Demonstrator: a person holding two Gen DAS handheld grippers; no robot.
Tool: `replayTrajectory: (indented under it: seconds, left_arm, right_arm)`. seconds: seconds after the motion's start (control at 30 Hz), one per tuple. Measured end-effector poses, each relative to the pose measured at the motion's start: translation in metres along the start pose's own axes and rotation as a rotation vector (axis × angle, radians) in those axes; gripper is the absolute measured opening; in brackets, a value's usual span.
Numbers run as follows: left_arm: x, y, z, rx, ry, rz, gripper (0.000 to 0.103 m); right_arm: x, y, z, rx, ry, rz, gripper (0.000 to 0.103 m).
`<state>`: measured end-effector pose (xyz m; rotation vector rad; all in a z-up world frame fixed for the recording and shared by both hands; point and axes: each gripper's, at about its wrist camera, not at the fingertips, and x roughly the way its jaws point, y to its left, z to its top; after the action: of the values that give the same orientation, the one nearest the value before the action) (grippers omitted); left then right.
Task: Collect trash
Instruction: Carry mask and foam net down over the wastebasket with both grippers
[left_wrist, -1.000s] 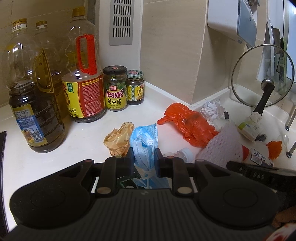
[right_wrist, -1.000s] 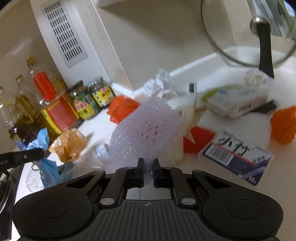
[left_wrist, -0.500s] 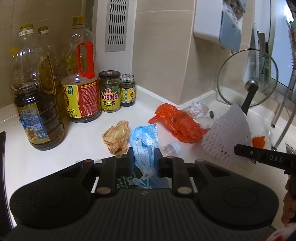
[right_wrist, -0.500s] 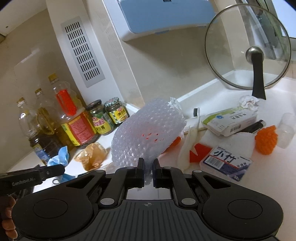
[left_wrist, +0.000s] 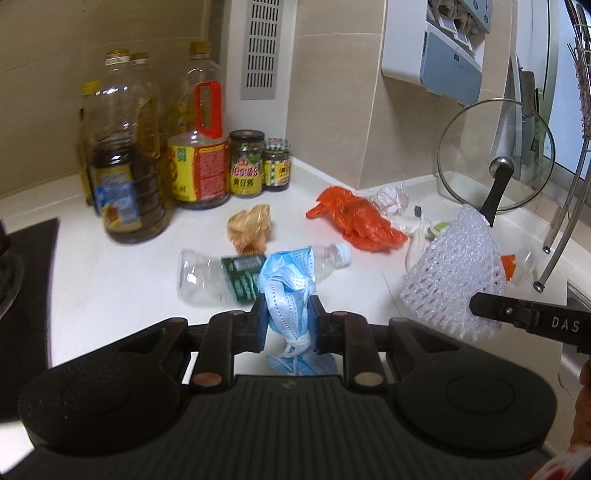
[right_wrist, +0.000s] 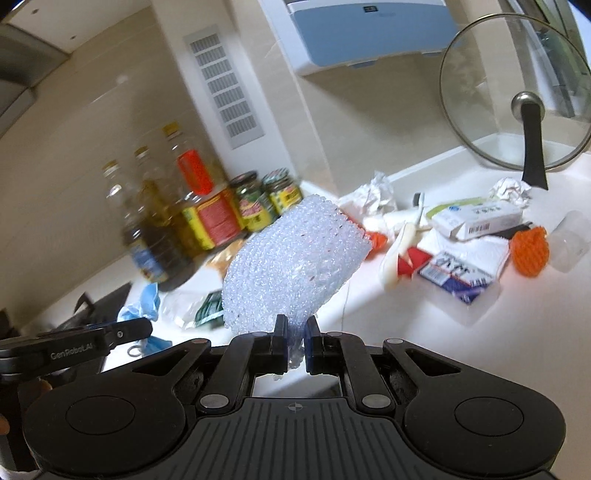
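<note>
A blue mask (left_wrist: 286, 291) was pinched between the left fingers (left_wrist: 258, 317), a foam net (right_wrist: 291, 258) between the right fingers (right_wrist: 280, 332); a bin, not seen, was probably needed next.

Left gripper (left_wrist: 288, 317) low centre of left wrist view, jaws clamped on blue mask (left_wrist: 288, 288). Right gripper (right_wrist: 295, 336) low centre of right wrist view, jaws pinching white foam net (right_wrist: 291, 266), lifted clear of counter.

Oil bottles (right_wrist: 162, 229) motion-blurred, plastic bottle (left_wrist: 236, 277) partly behind face mask (left_wrist: 288, 288), labels unreadable
</note>
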<state>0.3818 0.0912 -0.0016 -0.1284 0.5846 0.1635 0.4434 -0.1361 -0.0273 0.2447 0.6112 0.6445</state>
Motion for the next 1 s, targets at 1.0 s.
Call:
replayTrajectory:
  seconds: [1.0]
  left_arm:
    - [-0.056,-0.035,-0.162,-0.141,0.231,0.131,0.020]
  right_arm:
    - [-0.029,-0.008,-0.153,-0.105,0.405,0.115,0.009]
